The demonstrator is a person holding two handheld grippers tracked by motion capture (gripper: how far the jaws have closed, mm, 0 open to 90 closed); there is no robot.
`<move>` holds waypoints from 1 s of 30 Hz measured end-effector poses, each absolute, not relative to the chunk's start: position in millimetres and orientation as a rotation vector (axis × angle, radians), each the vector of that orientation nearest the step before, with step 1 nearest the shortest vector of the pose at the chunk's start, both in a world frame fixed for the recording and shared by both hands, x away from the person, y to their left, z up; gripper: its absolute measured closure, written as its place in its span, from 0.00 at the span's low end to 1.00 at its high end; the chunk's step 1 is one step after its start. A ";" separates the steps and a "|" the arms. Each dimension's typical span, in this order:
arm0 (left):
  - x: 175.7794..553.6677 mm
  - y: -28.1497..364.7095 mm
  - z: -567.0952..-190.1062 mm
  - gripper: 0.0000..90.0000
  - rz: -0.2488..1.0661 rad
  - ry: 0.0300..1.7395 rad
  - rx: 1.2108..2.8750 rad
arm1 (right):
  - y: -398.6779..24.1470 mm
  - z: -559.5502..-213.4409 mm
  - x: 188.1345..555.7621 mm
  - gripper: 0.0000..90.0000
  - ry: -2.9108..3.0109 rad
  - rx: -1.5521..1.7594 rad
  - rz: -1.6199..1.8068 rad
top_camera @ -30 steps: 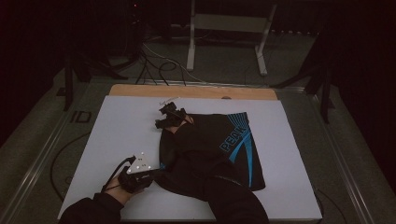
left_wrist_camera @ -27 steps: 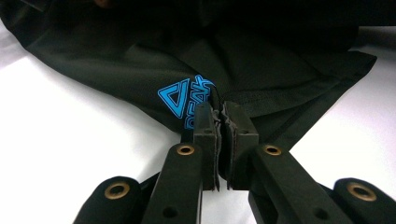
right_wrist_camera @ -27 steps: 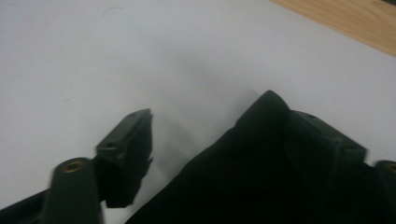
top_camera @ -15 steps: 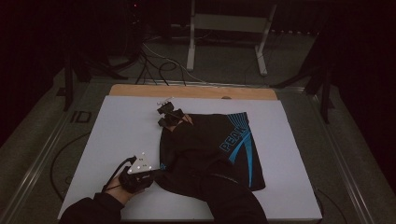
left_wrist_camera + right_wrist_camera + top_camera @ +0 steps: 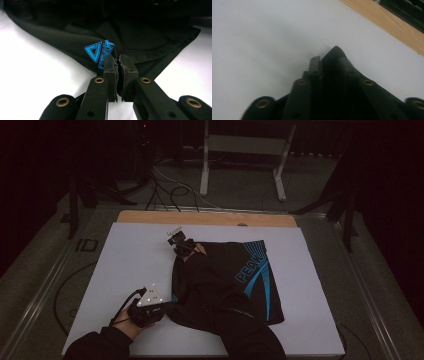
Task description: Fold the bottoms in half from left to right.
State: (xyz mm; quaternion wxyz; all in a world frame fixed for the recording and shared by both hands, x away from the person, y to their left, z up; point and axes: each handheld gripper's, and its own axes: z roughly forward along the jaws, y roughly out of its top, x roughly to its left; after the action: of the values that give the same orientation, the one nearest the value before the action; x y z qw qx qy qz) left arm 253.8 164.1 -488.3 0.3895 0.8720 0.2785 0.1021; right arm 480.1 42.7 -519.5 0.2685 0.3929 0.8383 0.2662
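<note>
While white table carries black garment spread at centre, both far-left and near-left corners are gripped. Left gripper: jaws pressed together, pinching near hem beside blue logo. Right gripper: jaws just closing, black fabric corner between them. Risks: thin bite at right slips on lift; uneven pull bunches cloth; left hem tears free if tugged sideways.

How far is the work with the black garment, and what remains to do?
Done: the black garment with blue print lies spread on the white table. In hand: the left gripper is shut on its near corner, and the right gripper has just been closing its jaws, with dark cloth between them, at the far corner. Left: the fold or lift itself; the garment looks not yet folded.
</note>
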 end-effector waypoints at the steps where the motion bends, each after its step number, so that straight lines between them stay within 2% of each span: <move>1: 254.0 164.2 -488.3 0.95 0.258 0.707 2.218 | 41.4 -518.1 480.6 0.92 2.268 1.053 0.727; 2: 254.0 164.2 -488.3 0.95 0.257 0.708 2.218 | 40.9 -516.7 480.5 0.97 2.273 1.055 0.738; 5: 253.7 164.1 -487.4 0.95 0.257 0.706 2.217 | 40.1 -512.0 479.8 1.00 2.295 1.034 0.748; 30: 251.6 160.3 -482.1 0.95 0.260 0.694 2.209 | 10.0 -482.0 473.4 1.00 2.323 0.972 0.890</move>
State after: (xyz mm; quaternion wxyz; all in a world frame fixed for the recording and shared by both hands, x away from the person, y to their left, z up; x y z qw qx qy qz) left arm 251.6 160.3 -482.1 0.3947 0.8711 0.2736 0.1025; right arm 473.4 10.0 -482.0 0.2331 0.3540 0.8458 0.3241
